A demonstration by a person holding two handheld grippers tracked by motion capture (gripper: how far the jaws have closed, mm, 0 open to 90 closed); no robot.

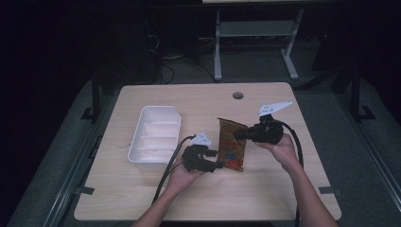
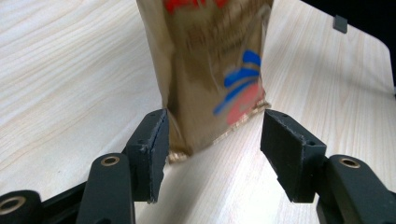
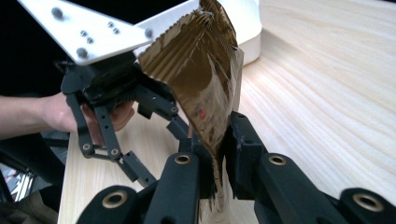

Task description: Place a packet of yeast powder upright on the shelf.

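Brown pouch held upright, ready for a second grip.

Right of the white tray (image 1: 155,134), the left gripper (image 2: 212,140) stands apart around the brown pouch (image 1: 232,144); the right gripper (image 3: 223,154) pinches its edge. Next, probably close the left.

A white divided tray (image 1: 156,137) sits on the left half of the light wood tabletop (image 1: 142,189), its compartments bare. Near the tabletop's far edge is a round cable hole (image 1: 238,95). Beyond it, a grey metal frame (image 1: 255,33) stands on the dark floor.
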